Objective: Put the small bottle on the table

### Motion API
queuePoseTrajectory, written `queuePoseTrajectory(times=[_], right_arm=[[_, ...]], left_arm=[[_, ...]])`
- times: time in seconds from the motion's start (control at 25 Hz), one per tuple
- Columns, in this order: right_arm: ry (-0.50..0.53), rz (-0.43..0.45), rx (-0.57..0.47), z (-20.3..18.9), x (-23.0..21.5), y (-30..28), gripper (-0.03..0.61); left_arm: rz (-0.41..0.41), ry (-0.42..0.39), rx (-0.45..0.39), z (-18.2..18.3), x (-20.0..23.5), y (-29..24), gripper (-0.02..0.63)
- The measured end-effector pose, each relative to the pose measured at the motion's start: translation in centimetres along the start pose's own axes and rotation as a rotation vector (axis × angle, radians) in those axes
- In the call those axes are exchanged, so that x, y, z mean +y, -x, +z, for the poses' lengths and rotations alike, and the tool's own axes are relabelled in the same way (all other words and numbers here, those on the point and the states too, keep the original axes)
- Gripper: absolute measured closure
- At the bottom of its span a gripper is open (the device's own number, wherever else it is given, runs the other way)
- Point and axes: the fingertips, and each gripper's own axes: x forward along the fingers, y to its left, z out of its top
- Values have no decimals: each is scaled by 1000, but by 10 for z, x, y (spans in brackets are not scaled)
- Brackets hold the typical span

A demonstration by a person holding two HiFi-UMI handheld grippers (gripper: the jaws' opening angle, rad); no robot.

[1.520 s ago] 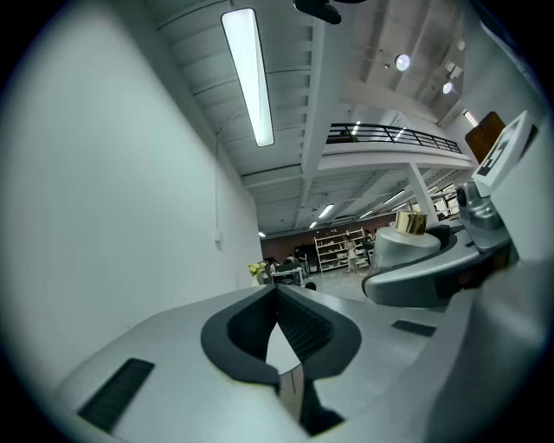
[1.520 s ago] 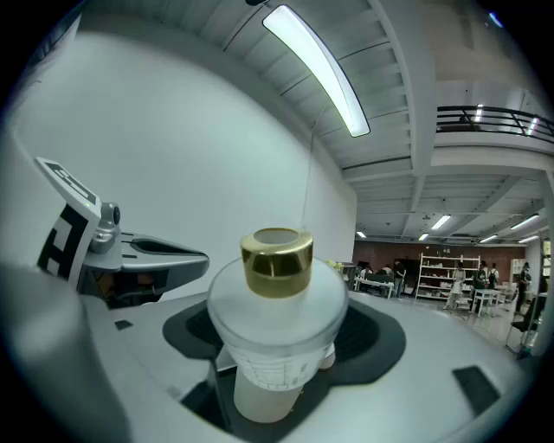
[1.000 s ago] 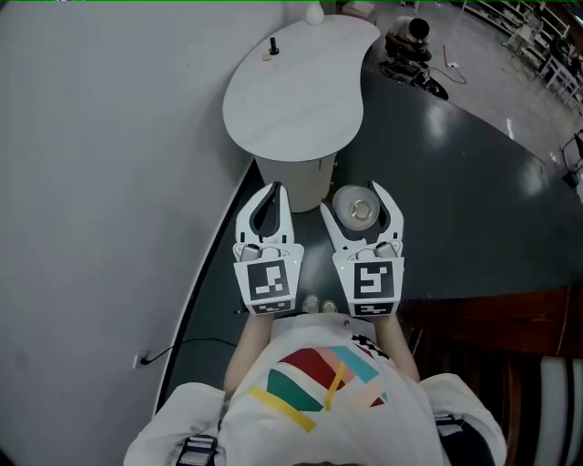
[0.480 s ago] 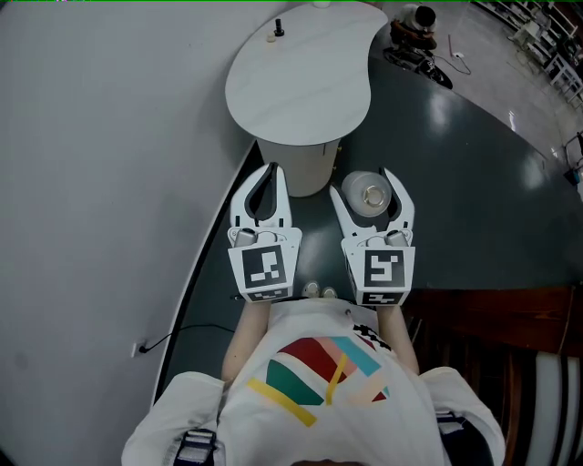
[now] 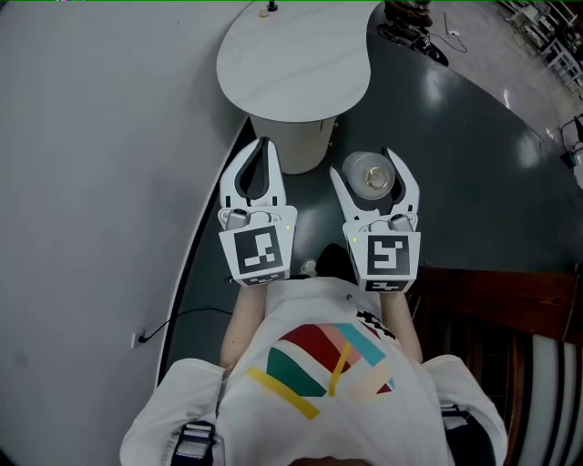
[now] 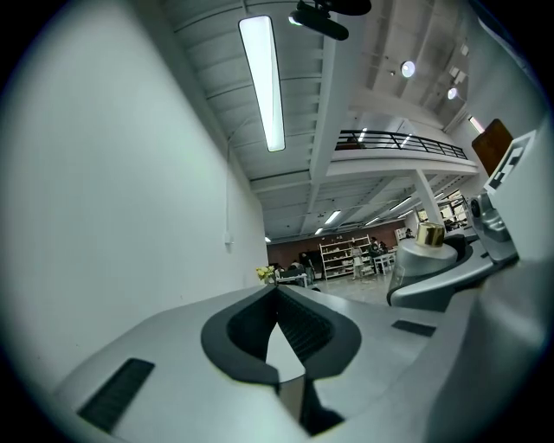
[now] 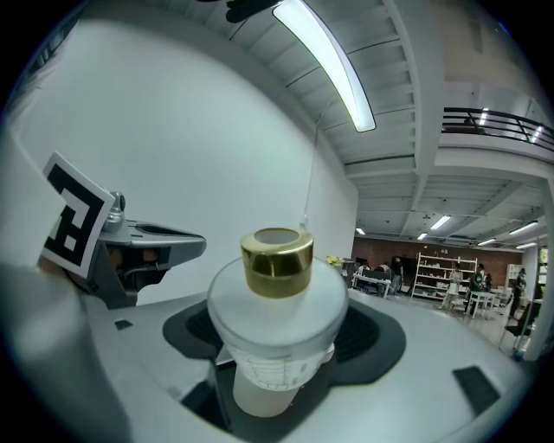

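Note:
A small frosted bottle with a gold cap stands upright between the jaws of my right gripper, which is shut on it; its body fills the right gripper view. My left gripper is beside it on the left, jaws closed together with nothing between them. From the left gripper view the bottle shows at the right. The white rounded table lies ahead of both grippers, its pedestal just beyond the left gripper's tips.
A grey wall runs along the left. A small dark object stands at the table's far edge. Dark floor spreads to the right, with brown wooden furniture at lower right and a cable by the wall.
The table has slid toward the top of the head view. Both grippers sit slightly higher in the frame, side by side as before. The bottle stays in the right gripper.

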Motion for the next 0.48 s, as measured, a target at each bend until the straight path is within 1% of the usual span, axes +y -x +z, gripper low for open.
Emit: queuePoseTrajectory(times=[0.12, 0.24, 0.36, 0.48], right_arm=[[19, -9, 24, -7, -3, -1, 232], [20, -24, 39, -11, -9, -5, 232], [14, -40, 32, -11, -17, -12, 233], [10, -50, 17, -11, -23, -20, 232]], left_arm=[[-10, 18, -3, -3, -1, -3, 597], [-16, 13, -3, -4, -1, -11, 597], [-24, 20, -23, -2, -2, -21, 597], [-32, 3, -23, -4, -3, -30, 597]])
